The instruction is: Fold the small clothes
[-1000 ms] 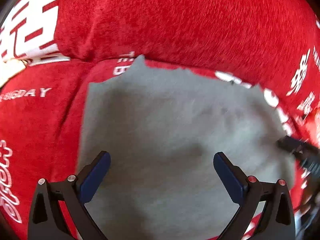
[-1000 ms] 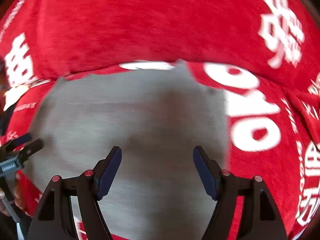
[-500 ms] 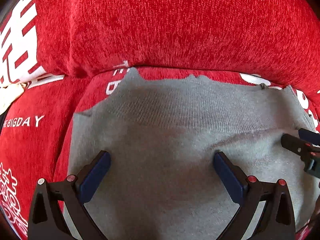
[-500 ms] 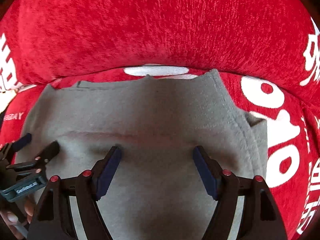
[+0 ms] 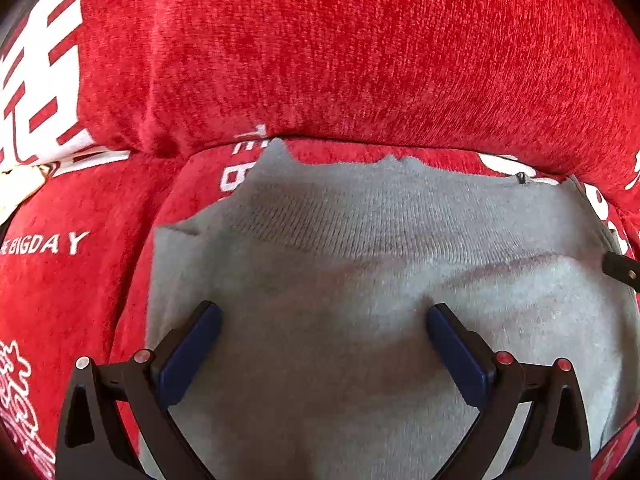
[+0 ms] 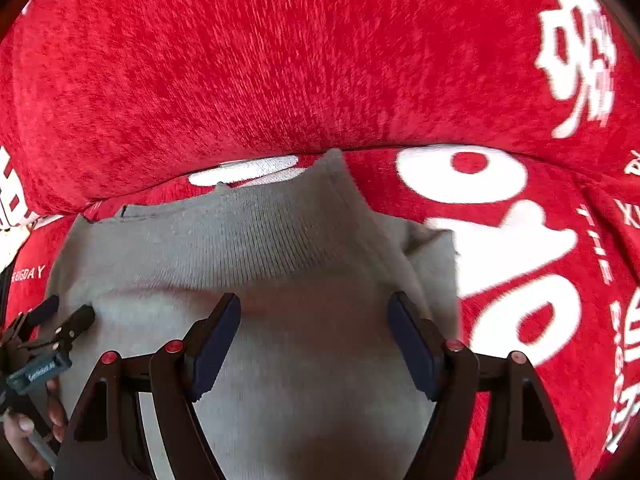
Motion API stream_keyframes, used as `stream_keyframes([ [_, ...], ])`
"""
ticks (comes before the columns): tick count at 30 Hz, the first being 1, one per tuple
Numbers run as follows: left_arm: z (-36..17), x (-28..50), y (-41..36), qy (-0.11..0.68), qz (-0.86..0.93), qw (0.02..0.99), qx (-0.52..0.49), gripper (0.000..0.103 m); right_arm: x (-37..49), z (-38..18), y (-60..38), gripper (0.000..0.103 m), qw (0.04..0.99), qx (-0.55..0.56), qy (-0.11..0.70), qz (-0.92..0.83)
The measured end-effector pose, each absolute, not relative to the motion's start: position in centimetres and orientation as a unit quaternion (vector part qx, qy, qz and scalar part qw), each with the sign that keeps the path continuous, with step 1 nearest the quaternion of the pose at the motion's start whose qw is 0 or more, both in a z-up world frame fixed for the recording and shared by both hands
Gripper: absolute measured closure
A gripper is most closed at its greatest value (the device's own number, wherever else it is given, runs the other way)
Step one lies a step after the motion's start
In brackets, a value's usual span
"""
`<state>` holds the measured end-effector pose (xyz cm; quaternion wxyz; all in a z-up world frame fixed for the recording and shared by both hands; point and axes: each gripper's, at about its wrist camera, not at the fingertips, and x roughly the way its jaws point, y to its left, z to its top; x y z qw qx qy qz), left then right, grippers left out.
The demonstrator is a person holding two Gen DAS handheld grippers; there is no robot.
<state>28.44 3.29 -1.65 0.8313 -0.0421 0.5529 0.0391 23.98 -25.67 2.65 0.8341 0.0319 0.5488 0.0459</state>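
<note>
Left gripper (image 5: 320,316): jaws spread wide, released, nothing between the blue pads (image 5: 192,354). It points steeply down over the grey garment (image 5: 360,264), and the fingertips appear to rest on or just above the cloth; actual contact cannot be confirmed. Right gripper (image 6: 314,308): likewise spread open and holding nothing, fingertips (image 6: 404,314) down at the cloth just below the ribbed band (image 6: 256,236). In the right wrist view the left gripper shows at the far left edge, with part of the person's hand (image 6: 28,432) on its handle. In the left wrist view one dark fingertip of the right gripper enters at the right edge.

The grey garment is a small knit piece lying spread flat on the red seat cushion (image 5: 68,292). Its ribbed band runs across the far side, close to the crease where seat meets backrest. A faint reddish seam line runs just below the band. On the right side a flap of the same grey fabric (image 6: 432,256) sticks out beyond the main edge. The far edge is uneven, with small points rising toward the crease.

The cushion is red plush with white printed lettering (image 5: 44,244) and large white characters. The red backrest (image 5: 360,48), same plush and print, rises directly behind the garment.
</note>
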Motion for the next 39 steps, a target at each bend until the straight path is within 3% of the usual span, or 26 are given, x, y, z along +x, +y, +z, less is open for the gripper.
stream_keyframes([
  [7, 1.9, 22.7, 8.3, 0.518, 0.039, 0.845, -0.128, 0.000, 17.6, 5.3, -22.8, 0.025, 0.849, -0.028, 0.519, 0.094],
  [13, -1.9, 19.0, 14.6, 0.563, 0.014, 0.788, -0.249, 0.000, 15.2, 4.6, -21.1, 0.024, 0.846, -0.042, 0.518, 0.118],
  [20, -1.6, 20.7, 9.5, 0.569, -0.028, 0.795, -0.207, 0.001, 15.6, 3.3, -16.6, 0.024, 0.838, -0.074, 0.521, 0.142],
  [22, -1.6, 21.6, 8.0, 0.573, -0.018, 0.802, -0.169, 0.012, 15.5, 3.4, -16.3, 0.024, 0.838, -0.075, 0.521, 0.143],
  [24, -1.0, 21.8, 8.1, 0.567, -0.008, 0.806, -0.170, 0.048, 15.5, 3.4, -16.8, 0.024, 0.838, -0.065, 0.523, 0.142],
  [26, -0.5, 21.6, 9.2, 0.566, -0.017, 0.797, -0.211, 0.068, 15.3, 3.6, -17.6, 0.024, 0.839, -0.057, 0.522, 0.141],
  [33, 2.3, 21.4, 7.2, 0.561, 0.006, 0.812, -0.162, 0.077, 17.0, 2.8, -19.3, 0.024, 0.832, -0.025, 0.537, 0.135],
  [37, 5.8, 21.7, 6.0, 0.554, 0.009, 0.817, -0.160, 0.079, 17.5, 1.8, -17.1, 0.019, 0.833, -0.112, 0.530, 0.115],
  [39, 6.8, 22.0, 5.2, 0.561, 0.013, 0.813, -0.154, 0.081, 17.5, 2.4, -17.6, 0.019, 0.831, -0.099, 0.536, 0.111],
])
